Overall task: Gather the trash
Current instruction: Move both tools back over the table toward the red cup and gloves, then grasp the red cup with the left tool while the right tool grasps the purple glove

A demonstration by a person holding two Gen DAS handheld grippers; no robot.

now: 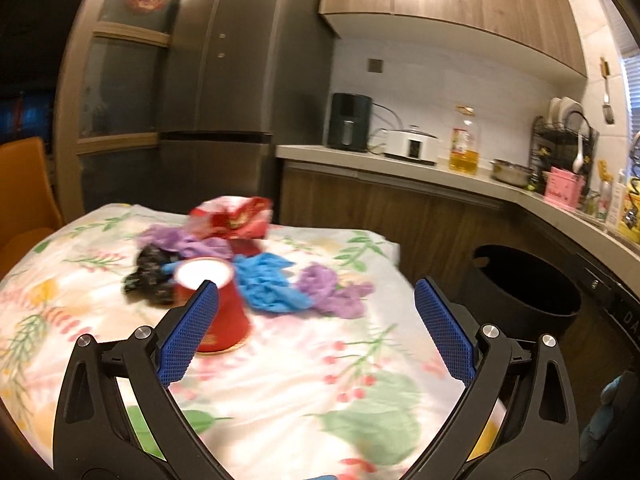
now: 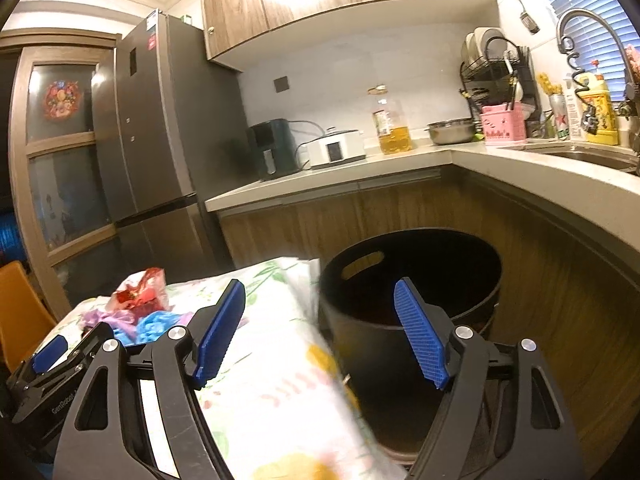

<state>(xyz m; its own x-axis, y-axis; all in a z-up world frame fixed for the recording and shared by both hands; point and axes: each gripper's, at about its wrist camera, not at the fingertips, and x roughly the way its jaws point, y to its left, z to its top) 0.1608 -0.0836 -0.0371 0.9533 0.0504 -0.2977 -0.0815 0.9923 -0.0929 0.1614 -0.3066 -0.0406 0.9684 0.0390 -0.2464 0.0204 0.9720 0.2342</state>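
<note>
Red cup (image 1: 218, 304) is sitting upside down just past the left gripper (image 1: 316, 330), against its left finger; fingers spread wide, gripping nothing. Centre the cup first, then close gently. Right gripper (image 2: 320, 332) is hovering released over the bin (image 2: 412, 280)

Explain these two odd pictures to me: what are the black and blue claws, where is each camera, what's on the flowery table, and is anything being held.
Each claw is a hand-held two-finger gripper with a camera looking along its fingers. One view comes from the left gripper, the other from the right gripper. Both stand open and hold nothing. On the floral tablecloth lies trash: an upside-down red paper cup, a blue glove, purple crumpled pieces, a black crumpled piece and a red wrapper. A black bin stands beside the table, below the right gripper's view.
</note>
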